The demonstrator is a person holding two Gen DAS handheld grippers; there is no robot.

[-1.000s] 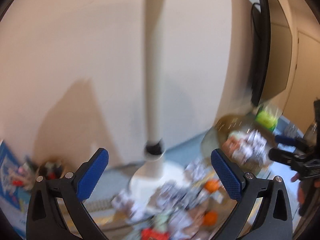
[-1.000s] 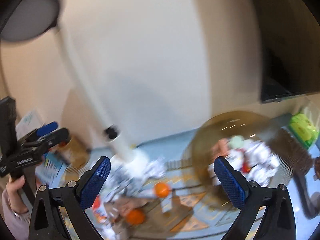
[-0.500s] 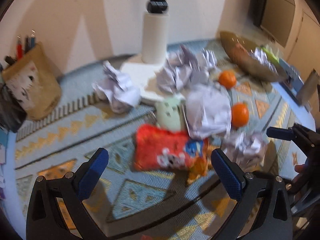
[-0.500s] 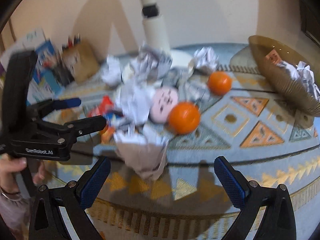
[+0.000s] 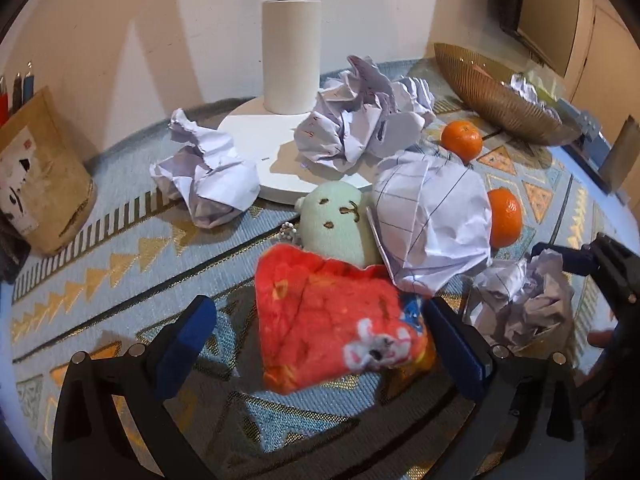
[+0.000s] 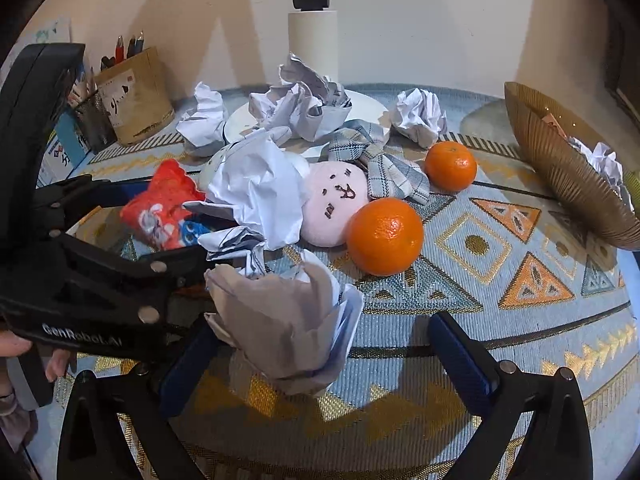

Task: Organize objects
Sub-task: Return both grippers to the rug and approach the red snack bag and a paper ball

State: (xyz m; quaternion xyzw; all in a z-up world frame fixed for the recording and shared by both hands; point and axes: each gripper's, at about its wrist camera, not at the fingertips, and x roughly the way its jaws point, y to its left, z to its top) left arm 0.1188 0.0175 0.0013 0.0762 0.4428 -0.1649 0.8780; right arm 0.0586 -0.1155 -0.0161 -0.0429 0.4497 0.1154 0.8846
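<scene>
A second ago both my cameras were tipped up at the wall and the lamp pole, everything smeared; now I have swung down and the clutter on the patterned mat [image 6: 500, 240] is sharp in front of me. My left gripper [image 5: 320, 344] has its fingers spread wide around the red snack bag [image 5: 336, 320], not yet touching it as far as I can tell. My right gripper [image 6: 320, 356] is likewise spread, with a grey crumpled paper ball [image 6: 284, 320] sitting between the blue pads (the left pad may be just brushing it; I cannot be sure). Nothing is held yet, so the sorting is at its start. Behind lie more paper wads, a pale green plush [image 5: 336, 220], a pink plush [image 6: 332, 208], and two oranges, the nearer orange [image 6: 384, 236] just beside the pink one. The brown ribbed bowl [image 6: 560, 176] at far right already has paper in it, so I judge that is where my paper ball belongs, well apart from here.
</scene>
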